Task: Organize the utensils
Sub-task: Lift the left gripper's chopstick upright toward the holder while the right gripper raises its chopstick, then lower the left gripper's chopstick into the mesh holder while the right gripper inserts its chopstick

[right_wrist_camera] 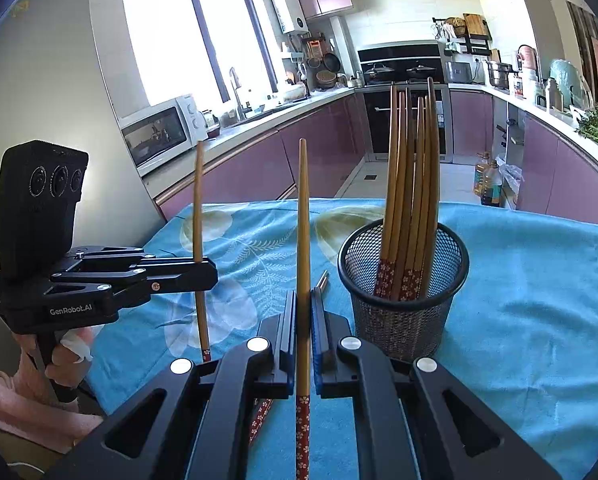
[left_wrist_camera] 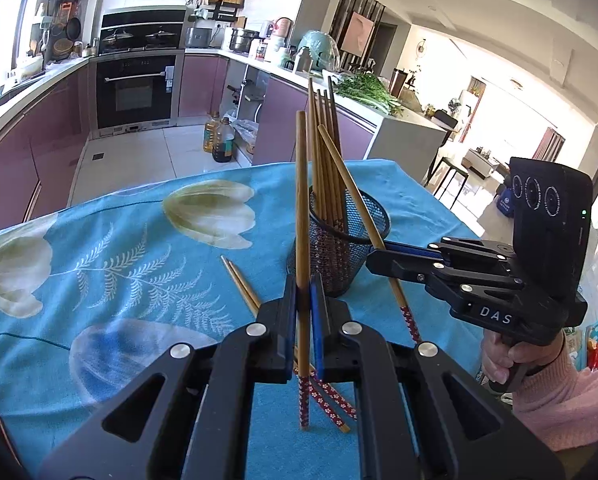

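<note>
Nearest the mesh cup, the right gripper has its jaws clamped on one upright chopstick. Left of the cup, the left gripper pinches another chopstick. Two more chopsticks lie on the blue-clothed surface beside the cup; several others stand inside it.

1. Daylight, bright. Source: kitchen window, blown out white.
2. Left wrist view: far room at right overexposed, glare on the floor.
3. Strong fisheye: counters bow, corners vignette to black.
4. Focus sharp mid-frame; soft shadows on the tablecloth; no motion blur.
</note>
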`<state>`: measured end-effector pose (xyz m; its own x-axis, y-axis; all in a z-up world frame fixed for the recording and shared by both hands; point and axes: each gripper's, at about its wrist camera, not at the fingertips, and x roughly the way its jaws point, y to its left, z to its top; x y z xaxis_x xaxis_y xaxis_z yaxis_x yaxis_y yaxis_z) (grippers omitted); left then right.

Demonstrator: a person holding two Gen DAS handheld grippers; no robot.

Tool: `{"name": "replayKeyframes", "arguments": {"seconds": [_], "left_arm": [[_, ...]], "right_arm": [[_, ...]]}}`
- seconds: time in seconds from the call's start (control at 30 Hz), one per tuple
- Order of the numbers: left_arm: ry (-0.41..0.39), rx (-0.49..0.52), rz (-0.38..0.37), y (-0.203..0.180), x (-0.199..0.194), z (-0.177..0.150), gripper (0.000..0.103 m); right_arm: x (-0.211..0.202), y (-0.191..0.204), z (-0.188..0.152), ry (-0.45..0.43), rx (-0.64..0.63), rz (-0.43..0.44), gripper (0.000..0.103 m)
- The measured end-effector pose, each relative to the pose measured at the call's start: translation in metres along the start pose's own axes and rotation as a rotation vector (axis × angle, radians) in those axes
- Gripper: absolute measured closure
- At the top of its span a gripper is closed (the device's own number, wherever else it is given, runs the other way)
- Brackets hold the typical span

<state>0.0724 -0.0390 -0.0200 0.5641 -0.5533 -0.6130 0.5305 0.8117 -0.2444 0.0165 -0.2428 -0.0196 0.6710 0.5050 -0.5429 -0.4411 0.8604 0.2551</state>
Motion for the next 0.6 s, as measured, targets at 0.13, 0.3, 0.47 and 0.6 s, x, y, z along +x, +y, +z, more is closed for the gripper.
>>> {"name": "replayKeyframes", "arguments": {"seconds": [0.13, 0.3, 0.47, 0.6], "left_arm": [[-0.015, 0.007, -0.006, -0.002, -0.007, 0.003, 0.096], [-0.033, 0.014, -0.018, -0.005, -0.015, 0.008, 0.096], [-0.048, 0.019, -0.03, -0.008, -0.019, 0.016, 0.096], [-0.058, 0.025, -0.041, -0.01, -0.018, 0.023, 0.096]], "right_arm": [[-0.002, 0.0, 0.004, -0.012, -0.003, -0.007, 0.097], [-0.009, -0.004, 0.007, -0.037, -0.005, -0.019, 0.097], [-0.017, -0.01, 0.013, -0.064, -0.011, -0.035, 0.097], [-0.026, -0.013, 0.02, -0.091, -0.018, -0.047, 0.097]]}}
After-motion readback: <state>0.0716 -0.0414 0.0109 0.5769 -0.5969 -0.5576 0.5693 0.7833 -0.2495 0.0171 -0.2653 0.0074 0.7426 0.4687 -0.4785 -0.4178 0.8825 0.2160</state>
